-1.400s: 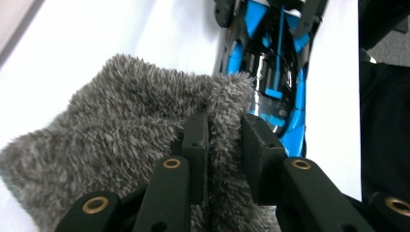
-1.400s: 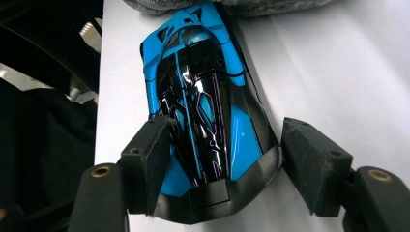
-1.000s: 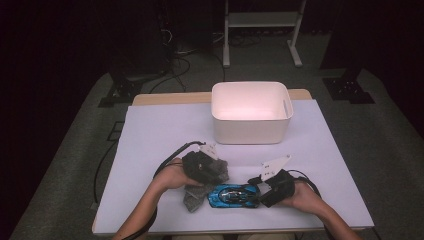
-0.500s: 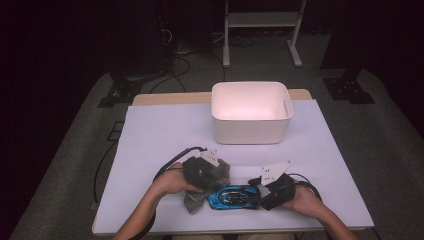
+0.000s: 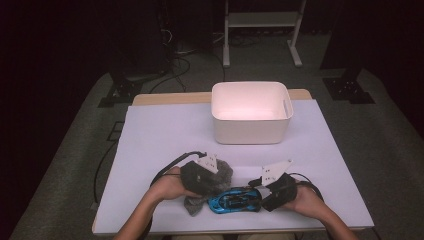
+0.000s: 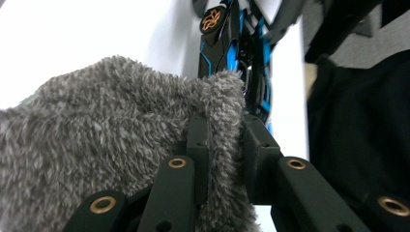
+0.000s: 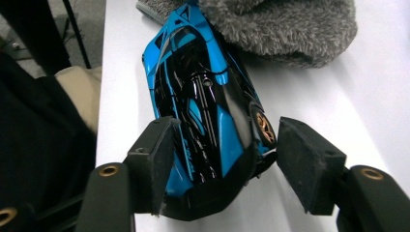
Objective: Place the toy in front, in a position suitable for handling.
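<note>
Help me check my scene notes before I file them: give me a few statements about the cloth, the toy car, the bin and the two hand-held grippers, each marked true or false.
1. The left hand-held gripper is clamped on a fold of the grey fluffy cloth. True.
2. The blue toy car lies inside the white bin. False: it lies on the white table cover, near the front edge, with the bin farther back.
3. The right hand-held gripper has its jaws on either side of one end of the car. True.
4. The cloth lies on the far side of the bin. False: it lies beside the car, on the near side of the bin.
5. The car is red. False: it is blue and black.
</note>
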### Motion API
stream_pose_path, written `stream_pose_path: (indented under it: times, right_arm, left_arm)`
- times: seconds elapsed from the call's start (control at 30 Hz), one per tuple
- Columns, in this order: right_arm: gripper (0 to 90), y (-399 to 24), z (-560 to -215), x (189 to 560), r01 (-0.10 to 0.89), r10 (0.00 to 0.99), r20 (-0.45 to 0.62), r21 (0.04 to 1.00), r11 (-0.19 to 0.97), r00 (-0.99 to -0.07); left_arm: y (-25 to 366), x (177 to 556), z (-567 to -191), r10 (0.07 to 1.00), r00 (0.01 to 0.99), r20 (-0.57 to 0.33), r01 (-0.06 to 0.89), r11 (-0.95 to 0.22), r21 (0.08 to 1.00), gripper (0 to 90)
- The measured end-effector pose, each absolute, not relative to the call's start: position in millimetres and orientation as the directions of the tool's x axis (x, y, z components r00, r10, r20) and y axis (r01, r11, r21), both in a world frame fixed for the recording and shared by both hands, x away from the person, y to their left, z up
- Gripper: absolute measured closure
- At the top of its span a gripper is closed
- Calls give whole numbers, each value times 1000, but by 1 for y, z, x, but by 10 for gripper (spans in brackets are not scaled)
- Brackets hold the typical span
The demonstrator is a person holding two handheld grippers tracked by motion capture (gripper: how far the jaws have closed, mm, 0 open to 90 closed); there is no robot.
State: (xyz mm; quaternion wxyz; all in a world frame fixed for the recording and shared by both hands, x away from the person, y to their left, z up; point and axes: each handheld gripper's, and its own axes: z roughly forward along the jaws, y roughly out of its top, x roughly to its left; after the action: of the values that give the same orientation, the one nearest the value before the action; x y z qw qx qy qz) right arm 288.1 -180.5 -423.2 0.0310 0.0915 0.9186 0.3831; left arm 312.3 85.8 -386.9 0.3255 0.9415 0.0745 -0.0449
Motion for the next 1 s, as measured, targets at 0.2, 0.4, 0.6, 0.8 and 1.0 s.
stream_pose_path:
  times: [0.2, 0.4, 0.6, 0.8, 1.0]
  right_arm:
    - [342, -172, -431, 287, 134, 142, 46, 686, 715, -989]
    - [430, -162, -438, 284, 141, 96, 104, 693, 707, -990]
    - [486, -165, -438, 281, 120, 65, 105, 709, 695, -992]
    - [547, -161, -437, 274, 73, 90, 13, 709, 701, -996]
    - [555, -160, -436, 293, 72, 146, -46, 702, 708, -988]
  left_arm:
    - [88, 301, -382, 77, 987, -143, 150, -766, 625, 767]
    - [88, 295, -381, 57, 988, -147, 138, -758, 638, 757]
    - [92, 292, -382, 41, 987, -156, 135, -737, 662, 781]
    - [92, 296, -375, 60, 990, -125, 128, -735, 666, 790]
    - [91, 313, -361, 97, 992, -83, 127, -741, 659, 792]
